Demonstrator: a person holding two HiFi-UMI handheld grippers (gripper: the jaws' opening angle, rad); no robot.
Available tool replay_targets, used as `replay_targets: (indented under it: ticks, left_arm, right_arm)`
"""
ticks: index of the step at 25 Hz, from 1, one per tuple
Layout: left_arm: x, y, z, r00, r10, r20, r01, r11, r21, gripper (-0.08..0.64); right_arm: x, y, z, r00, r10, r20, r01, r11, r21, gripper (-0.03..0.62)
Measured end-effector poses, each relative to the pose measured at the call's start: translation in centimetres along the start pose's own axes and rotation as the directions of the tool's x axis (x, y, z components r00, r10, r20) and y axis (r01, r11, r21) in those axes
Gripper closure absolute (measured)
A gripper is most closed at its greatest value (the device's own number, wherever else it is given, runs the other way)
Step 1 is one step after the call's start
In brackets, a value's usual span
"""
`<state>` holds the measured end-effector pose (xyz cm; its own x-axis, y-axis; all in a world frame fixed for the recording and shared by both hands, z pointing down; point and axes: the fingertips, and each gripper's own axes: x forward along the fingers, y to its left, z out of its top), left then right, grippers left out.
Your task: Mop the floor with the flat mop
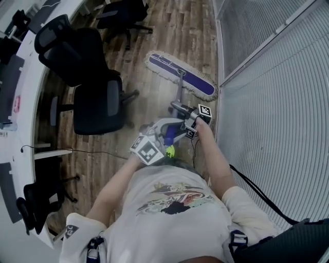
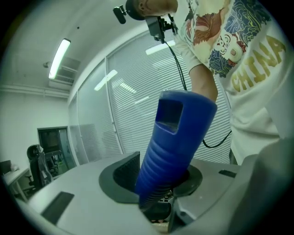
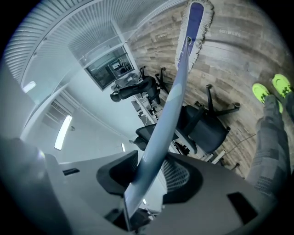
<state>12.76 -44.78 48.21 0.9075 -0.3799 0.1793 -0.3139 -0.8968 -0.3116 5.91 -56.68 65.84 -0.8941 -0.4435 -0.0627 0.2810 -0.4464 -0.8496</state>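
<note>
The flat mop, a long purple pad edged with white fringe, lies flat on the brown wood-plank floor, on the far side of the person. It is set on a slant from far left to near right. Its right end lies just beside the foot of the white slatted-glass partition that runs along the right side. In the right gripper view the mop's pad shows at the far end of its shaft.

The mop's silver metal pole rises from the middle of the pad towards the person and ends in a blue ribbed plastic grip.

The right gripper is the farther of the two. In its own view its jaws are clamped on the silver metal pole, which runs straight out between the dark pads of the right gripper. The left gripper sits nearer the person's body. In its own view the left gripper is clenched on the blue ribbed plastic grip, which stands up between the jaws and tilts to the right.

A yellow-green shoe shows just below the left gripper, and both shoes appear on the floor in the right gripper view.

To the left of the mop, well apart from it, stands a black mesh-backed office chair, and a second black office chair stands farther off. Beyond them a curved white desk runs along the left side.
</note>
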Motion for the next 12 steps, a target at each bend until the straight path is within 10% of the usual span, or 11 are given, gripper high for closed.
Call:
replay_targets:
  ticks: [12]
  left_arm:
    - [4.8, 12.3, -3.6, 0.999, 0.010, 0.030, -0.010, 1.000, -0.014, 0.440]
  right_arm:
    - [6.3, 5.7, 10.9, 1.000, -0.008, -0.004, 0.008, 1.000, -0.013, 0.442]
